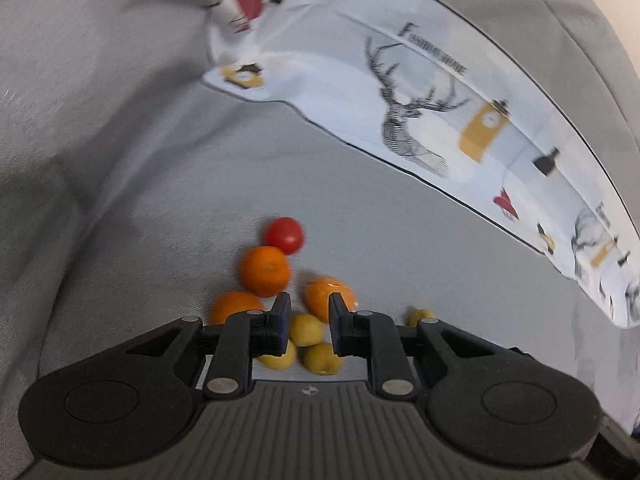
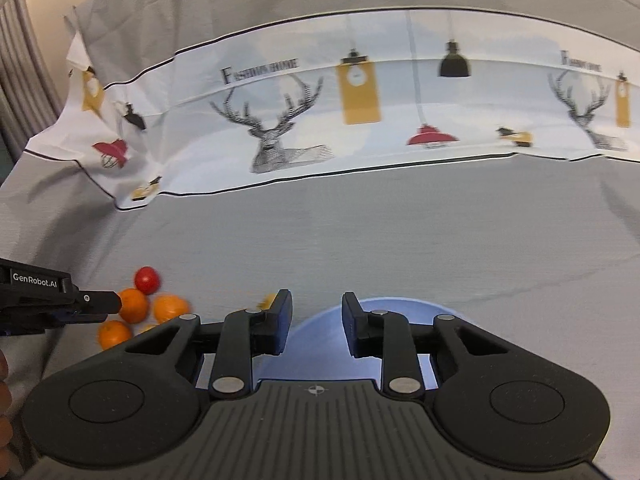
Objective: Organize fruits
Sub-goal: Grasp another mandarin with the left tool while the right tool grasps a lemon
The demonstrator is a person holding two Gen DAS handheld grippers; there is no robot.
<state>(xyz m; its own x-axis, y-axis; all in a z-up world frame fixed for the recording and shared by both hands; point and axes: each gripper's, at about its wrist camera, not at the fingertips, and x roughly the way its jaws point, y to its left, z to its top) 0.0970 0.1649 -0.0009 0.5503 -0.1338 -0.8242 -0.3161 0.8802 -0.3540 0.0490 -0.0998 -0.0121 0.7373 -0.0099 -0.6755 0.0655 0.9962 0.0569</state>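
Note:
A red tomato, three oranges and several small yellow fruits lie bunched on the grey cloth. My left gripper hovers just over this pile with its jaws a narrow gap apart and nothing pressed between the pads. The right wrist view shows the same pile at lower left: the tomato and the oranges, with the left gripper reaching in from the left. My right gripper hangs over a light blue bowl, its jaws slightly apart and empty.
A white patterned cloth with deer and lamps lies folded across the far side of the grey cover. One small yellow fruit sits apart to the right of the pile. Part of a hand shows at the left edge.

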